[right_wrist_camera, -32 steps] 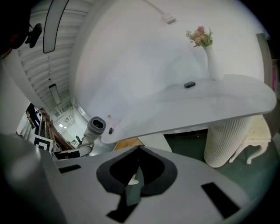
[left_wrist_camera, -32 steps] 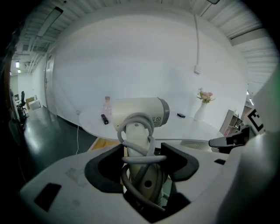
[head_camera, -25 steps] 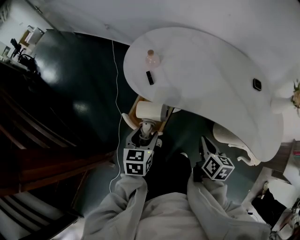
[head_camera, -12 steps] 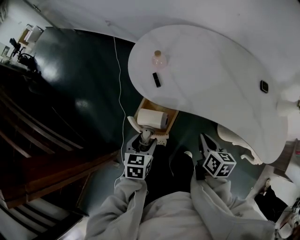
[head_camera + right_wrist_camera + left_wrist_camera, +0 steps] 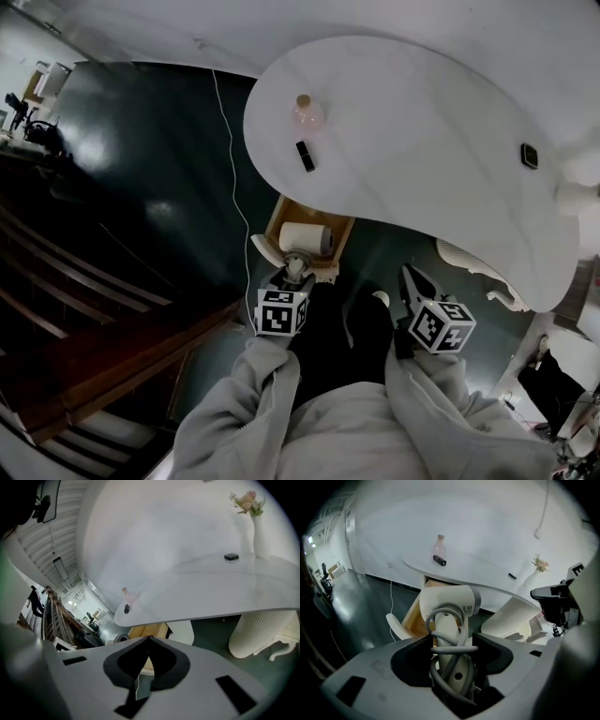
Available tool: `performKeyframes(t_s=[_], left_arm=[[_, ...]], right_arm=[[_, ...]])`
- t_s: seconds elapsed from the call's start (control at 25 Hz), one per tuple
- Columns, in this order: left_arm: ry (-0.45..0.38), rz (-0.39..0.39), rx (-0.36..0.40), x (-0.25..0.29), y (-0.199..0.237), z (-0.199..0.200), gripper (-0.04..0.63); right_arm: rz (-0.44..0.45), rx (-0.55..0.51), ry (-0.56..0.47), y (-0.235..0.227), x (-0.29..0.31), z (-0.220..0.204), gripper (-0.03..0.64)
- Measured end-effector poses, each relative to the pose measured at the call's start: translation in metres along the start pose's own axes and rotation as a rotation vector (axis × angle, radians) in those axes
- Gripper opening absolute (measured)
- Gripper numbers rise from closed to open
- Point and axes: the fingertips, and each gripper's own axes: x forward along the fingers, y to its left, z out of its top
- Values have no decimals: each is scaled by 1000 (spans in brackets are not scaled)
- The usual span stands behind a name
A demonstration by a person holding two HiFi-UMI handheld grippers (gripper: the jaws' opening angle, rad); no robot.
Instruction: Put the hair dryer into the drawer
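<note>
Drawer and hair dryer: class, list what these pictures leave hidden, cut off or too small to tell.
- Drawer inside: head view, the hair dryer covers it and the table cuts off its back.
- Whether the hair dryer touches the drawer's floor: left gripper view, its own body hides that.
- Black object on the table: head view, too small to name.

Home-like room: white curved table [image 5: 422,141], flower vase [image 5: 259,536], wooden staircase [image 5: 84,319]
</note>
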Motion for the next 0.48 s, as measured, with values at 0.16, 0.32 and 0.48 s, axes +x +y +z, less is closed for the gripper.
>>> performKeyframes(t_s=[0.16,0.32,0.48], left_arm=[[98,-21,25,16,3,-4,267],[187,-67,35,30,0,-4,267],[287,-110,64,38,-4,-2,267]], right_arm=[[-21,30,-11,-4,-2,-1,49],[-62,79,-26,-13,-9,-3,49],[-96,120,-36,-17,-16,-8,48]])
